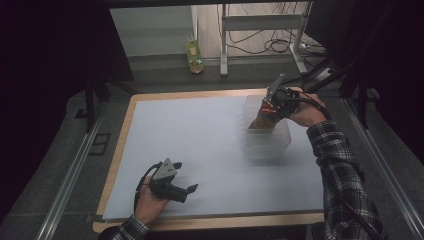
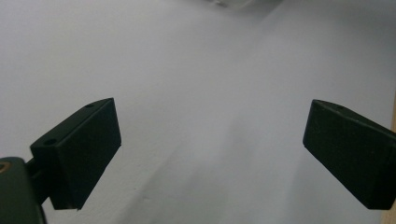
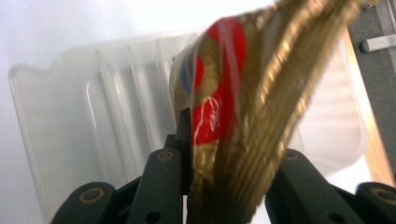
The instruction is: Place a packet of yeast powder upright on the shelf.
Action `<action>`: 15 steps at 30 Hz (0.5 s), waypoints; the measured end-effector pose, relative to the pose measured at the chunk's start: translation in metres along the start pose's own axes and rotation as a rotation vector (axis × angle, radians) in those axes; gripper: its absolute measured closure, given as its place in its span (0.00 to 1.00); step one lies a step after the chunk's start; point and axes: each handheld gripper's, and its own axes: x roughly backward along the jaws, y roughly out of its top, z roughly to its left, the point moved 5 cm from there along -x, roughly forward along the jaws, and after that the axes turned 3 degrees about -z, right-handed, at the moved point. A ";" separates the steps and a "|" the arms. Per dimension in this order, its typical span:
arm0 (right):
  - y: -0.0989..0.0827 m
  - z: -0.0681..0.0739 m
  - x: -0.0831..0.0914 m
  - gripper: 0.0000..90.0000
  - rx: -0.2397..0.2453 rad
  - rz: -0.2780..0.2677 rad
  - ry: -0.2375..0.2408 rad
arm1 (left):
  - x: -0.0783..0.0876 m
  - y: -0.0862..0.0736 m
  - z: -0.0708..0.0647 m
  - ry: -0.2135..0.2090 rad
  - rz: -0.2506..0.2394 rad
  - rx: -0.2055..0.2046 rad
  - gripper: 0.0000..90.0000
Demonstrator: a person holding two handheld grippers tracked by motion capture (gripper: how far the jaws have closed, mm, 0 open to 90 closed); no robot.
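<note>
- Right gripper view: the right gripper [image 3: 219, 186] has its jaws clamped on a gold snack packet [image 3: 243, 107] with a red patch.
- The packet hangs over the clear plastic container [image 3: 93, 116], partly inside it.
- High view: the left gripper [image 1: 175, 187] rests on the white sheet [image 1: 200, 145], well apart from the container, near the person's edge, jaws wide apart and holding nothing.

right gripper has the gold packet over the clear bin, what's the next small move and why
Probably lower it a little further, then open the jaws. The right gripper is shut on the packet, which hangs right above the bin, with the bin's ribbed floor directly behind it in the right gripper view. Whether the packet touches that floor yet I cannot tell. The left gripper rests open, well apart.
</note>
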 end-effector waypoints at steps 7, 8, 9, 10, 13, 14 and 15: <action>-0.007 -0.003 0.000 0.72 -0.119 -0.092 0.031 | 0.000 0.000 0.001 -0.001 -0.001 0.003 0.05; -0.007 -0.003 0.001 0.71 -0.126 -0.092 0.024 | 0.000 0.000 0.001 -0.001 -0.001 0.004 0.05; -0.007 -0.003 0.001 0.69 -0.129 -0.092 0.017 | 0.000 0.000 0.001 -0.001 -0.001 0.004 0.05; -0.007 -0.003 0.003 0.66 -0.130 -0.097 0.013 | 0.000 0.000 0.000 -0.002 -0.001 0.004 0.05; -0.005 -0.003 0.006 0.60 -0.146 -0.118 -0.001 | 0.000 0.000 0.000 -0.001 0.000 0.003 0.05; -0.004 -0.002 0.006 0.57 -0.152 -0.120 -0.002 | 0.000 0.000 0.000 -0.001 0.000 0.004 0.05; -0.004 -0.002 0.006 0.57 -0.155 -0.121 -0.005 | 0.000 0.000 0.000 -0.001 0.000 0.003 0.05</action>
